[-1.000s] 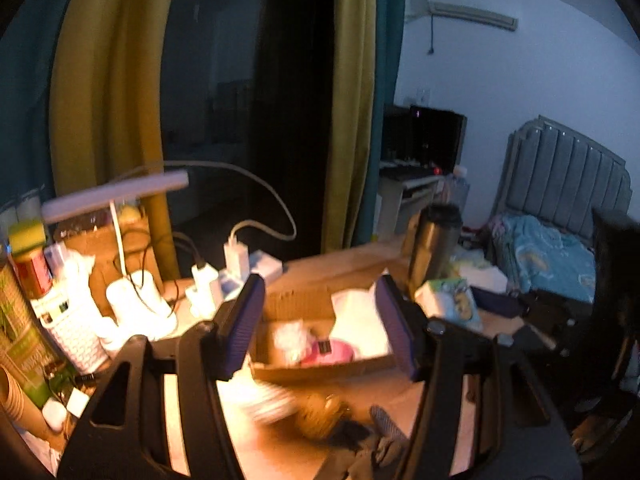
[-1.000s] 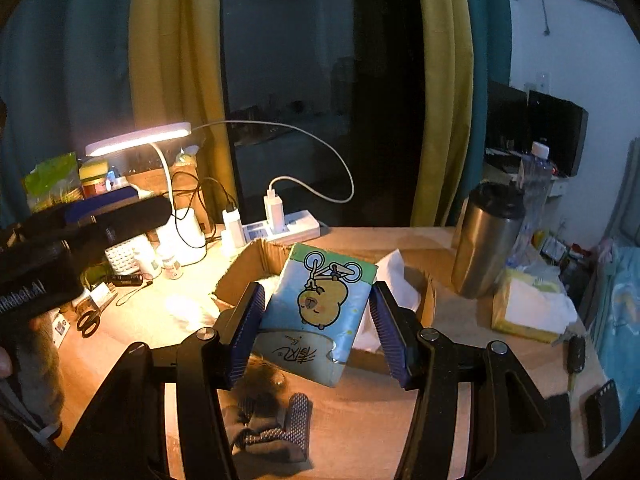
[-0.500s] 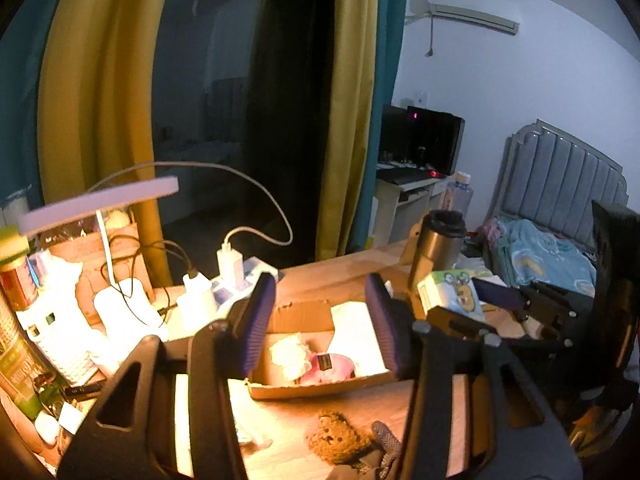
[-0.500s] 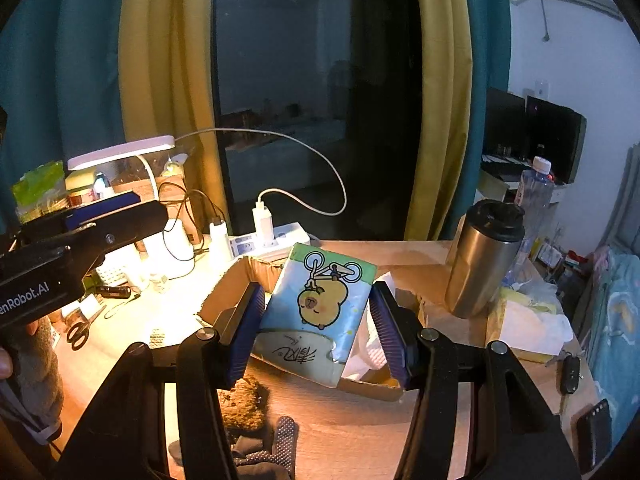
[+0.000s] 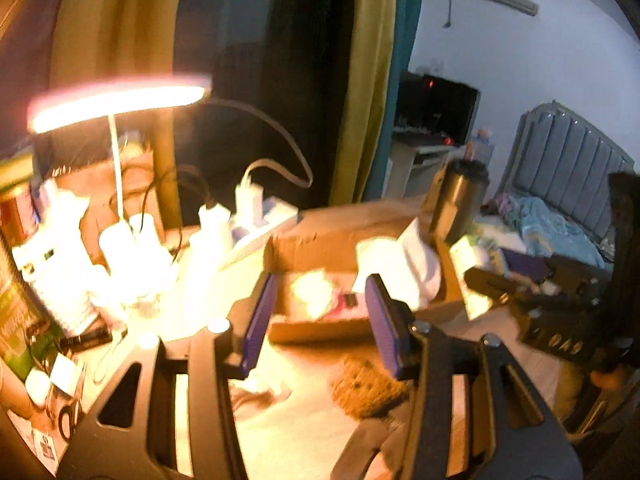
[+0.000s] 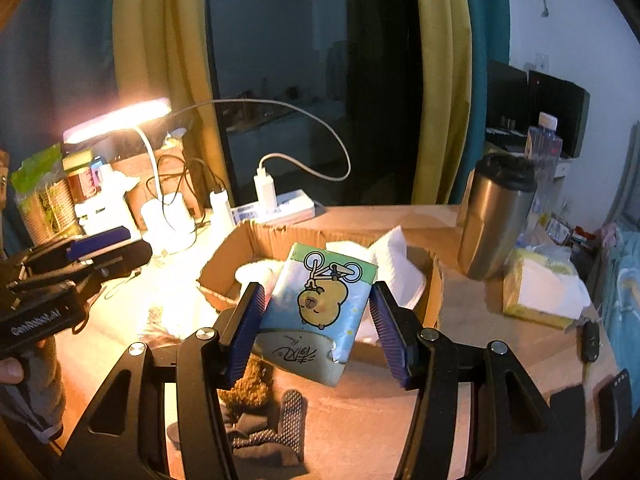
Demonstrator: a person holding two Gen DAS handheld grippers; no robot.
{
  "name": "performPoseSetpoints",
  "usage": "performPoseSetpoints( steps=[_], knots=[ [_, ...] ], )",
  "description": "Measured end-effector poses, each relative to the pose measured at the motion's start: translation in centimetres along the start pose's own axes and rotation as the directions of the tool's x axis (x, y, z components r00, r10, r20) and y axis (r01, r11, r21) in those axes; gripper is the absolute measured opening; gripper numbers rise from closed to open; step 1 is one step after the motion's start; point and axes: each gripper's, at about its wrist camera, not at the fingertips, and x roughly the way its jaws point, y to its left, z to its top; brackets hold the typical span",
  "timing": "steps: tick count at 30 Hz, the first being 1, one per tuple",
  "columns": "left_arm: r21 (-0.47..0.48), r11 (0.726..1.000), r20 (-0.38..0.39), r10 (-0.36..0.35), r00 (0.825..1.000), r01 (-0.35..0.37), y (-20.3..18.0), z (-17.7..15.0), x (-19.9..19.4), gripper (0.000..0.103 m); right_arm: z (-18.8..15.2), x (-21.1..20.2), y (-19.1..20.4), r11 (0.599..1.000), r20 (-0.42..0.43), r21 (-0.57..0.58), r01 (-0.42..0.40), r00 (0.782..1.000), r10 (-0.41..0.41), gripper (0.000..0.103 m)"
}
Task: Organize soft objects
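Tissue pack [image 6: 322, 312] with a cartoon animal is sitting clamped in the right gripper's [image 6: 320, 334] jaws, hanging over the near edge of the cardboard box [image 6: 434, 280] on the worktop [image 6: 472, 344]. Left gripper [image 5: 316, 320] is hovering with its jaws narrowed after closing in, nothing between them, above a brown plush [image 5: 366, 384] and a white scrap [image 5: 260, 386].

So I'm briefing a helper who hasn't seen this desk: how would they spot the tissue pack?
Find the open cardboard box mid-desk, right of the lit lamp. In front of it the right gripper clamps the tissue pack. Unlike the yellow pack with loose white tissues, it is blue with a cartoon capybara on a bicycle.
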Motion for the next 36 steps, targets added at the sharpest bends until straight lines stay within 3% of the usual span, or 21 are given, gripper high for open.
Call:
performPoseSetpoints(
  steps=[11, 14, 16, 19, 23, 28, 32, 36],
  knots=[
    [-0.039, 0.997, -0.130, 0.062, 0.990, -0.068, 3.3, -4.9, 2.4, 0.051, -1.7, 0.8, -0.1, 1.000, -0.033, 0.015, 0.001, 0.999, -0.001, 0.058],
    [-0.031, 0.995, -0.146, 0.086, 0.986, -0.091, 4.1, -5.4, 2.9, 0.057, -1.7, 0.9, -0.1, 1.000, -0.034, 0.014, 0.001, 0.999, -0.001, 0.058],
    [-0.003, 0.994, -0.162, 0.107, 0.981, -0.109, 4.4, -5.8, 3.5, 0.072, -1.6, 1.2, 0.0, 1.000, -0.037, 0.012, 0.002, 0.999, -0.002, 0.058],
    [0.029, 0.987, -0.190, 0.164, 0.968, -0.161, 5.4, -6.9, 4.7, 0.075, -1.4, 1.7, 0.3, 1.000, -0.044, 0.007, 0.002, 0.999, -0.002, 0.058],
    [0.015, 0.983, -0.223, 0.183, 0.958, -0.185, 7.0, -7.8, 5.8, 0.078, -1.4, 2.6, 0.9, 1.000, -0.061, 0.001, 0.001, 0.998, -0.001, 0.058],
    [0.026, 0.987, -0.264, 0.162, 0.951, -0.161, 7.7, -8.6, 7.3, 0.088, -1.3, 3.6, 1.5, 1.000, -0.078, -0.001, -0.001, 0.997, 0.001, 0.058],
    [0.029, 0.985, -0.307, 0.170, 0.936, -0.169, 8.4, -9.2, 9.2, 0.088, -1.3, 4.1, 1.7, 1.000, -0.085, 0.001, 0.001, 0.996, -0.001, 0.058],
    [0.022, 0.989, -0.326, 0.147, 0.934, -0.147, 8.8, -9.5, 10.0, 0.088, -1.3, 4.4, 1.4, 1.000, -0.092, 0.006, 0.006, 0.996, -0.006, 0.058]
  ],
)
